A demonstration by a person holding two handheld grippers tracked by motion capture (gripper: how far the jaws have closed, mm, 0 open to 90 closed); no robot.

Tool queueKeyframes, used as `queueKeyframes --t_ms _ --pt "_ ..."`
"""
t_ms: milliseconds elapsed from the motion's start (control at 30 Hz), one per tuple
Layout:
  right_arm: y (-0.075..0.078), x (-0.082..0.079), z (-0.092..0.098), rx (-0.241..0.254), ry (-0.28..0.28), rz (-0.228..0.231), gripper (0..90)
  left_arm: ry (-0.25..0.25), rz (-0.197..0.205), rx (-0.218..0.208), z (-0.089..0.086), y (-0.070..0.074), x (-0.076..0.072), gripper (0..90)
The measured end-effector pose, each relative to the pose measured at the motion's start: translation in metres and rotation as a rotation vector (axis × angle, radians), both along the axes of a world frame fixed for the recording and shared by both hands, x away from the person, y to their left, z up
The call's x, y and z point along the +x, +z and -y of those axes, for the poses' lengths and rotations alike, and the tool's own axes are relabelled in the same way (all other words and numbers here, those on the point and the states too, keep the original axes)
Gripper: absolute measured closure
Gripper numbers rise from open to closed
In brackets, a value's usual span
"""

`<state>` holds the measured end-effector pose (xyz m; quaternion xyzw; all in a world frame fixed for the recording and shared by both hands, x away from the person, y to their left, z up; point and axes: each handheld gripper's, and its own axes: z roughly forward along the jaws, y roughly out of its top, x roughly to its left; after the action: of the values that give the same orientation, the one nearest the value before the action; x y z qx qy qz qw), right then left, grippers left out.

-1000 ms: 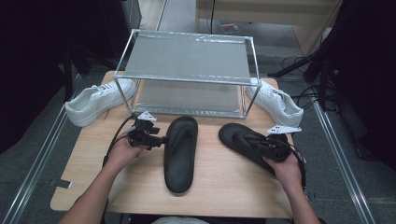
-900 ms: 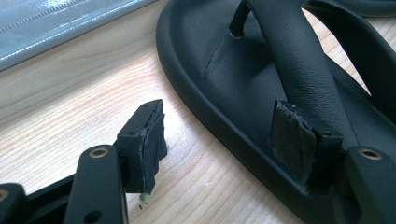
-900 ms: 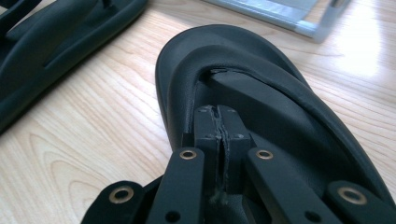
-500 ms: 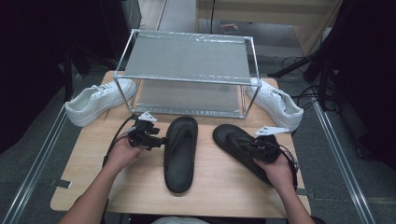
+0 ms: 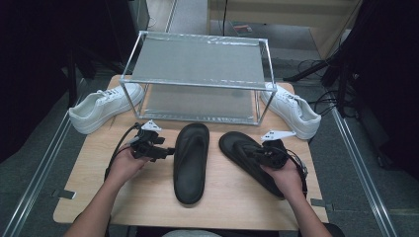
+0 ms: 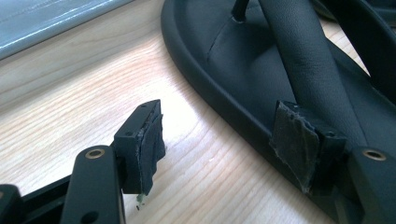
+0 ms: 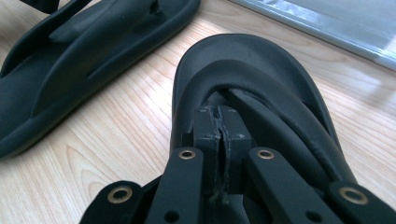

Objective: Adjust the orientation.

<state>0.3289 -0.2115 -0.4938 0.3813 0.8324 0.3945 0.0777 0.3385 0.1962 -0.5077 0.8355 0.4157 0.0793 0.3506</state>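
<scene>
Bare table [image 5: 148, 190] lies open at six o'clock; the rack [image 5: 197, 81] blocks twelve, a sneaker [image 5: 101, 107] blocks ten

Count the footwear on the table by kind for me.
Black rubber flip-flop sandals: 2, left one and right one.
White lace-up sneakers: 2, left one and right one.
Total: 4.

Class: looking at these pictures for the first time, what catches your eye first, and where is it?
Two black flip-flops on the wooden table: the left flip-flop lies mid-table, the right flip-flop is angled under the right gripper, jaws shut over it. Behind stands a metal-framed rack, a white sneaker at each end.
</scene>
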Motion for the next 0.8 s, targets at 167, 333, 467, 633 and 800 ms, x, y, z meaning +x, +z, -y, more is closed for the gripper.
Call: queueKeyframes --t_ms 167,333,467,633,800 --pt "-0.001 0.004 -0.009 -0.005 0.022 0.003 87.9 0.015 0.001 0.001 -0.007 0.0 -0.006 33.8" --pt "-0.002 0.007 -0.022 -0.026 0.045 0.008 87.6 0.027 -0.002 -0.001 -0.011 -0.001 -0.01 33.8" --pt "0.0 0.011 -0.028 -0.032 0.047 0.028 87.3 0.039 0.0 -0.003 -0.015 -0.001 -0.014 33.8" --pt "0.0 0.021 -0.031 -0.023 0.039 0.033 87.3 0.046 0.0 -0.005 -0.018 -0.002 -0.017 33.8" --pt "0.0 0.028 -0.033 -0.021 0.03 0.04 87.3 0.046 -0.001 -0.001 -0.019 -0.002 -0.019 33.8"
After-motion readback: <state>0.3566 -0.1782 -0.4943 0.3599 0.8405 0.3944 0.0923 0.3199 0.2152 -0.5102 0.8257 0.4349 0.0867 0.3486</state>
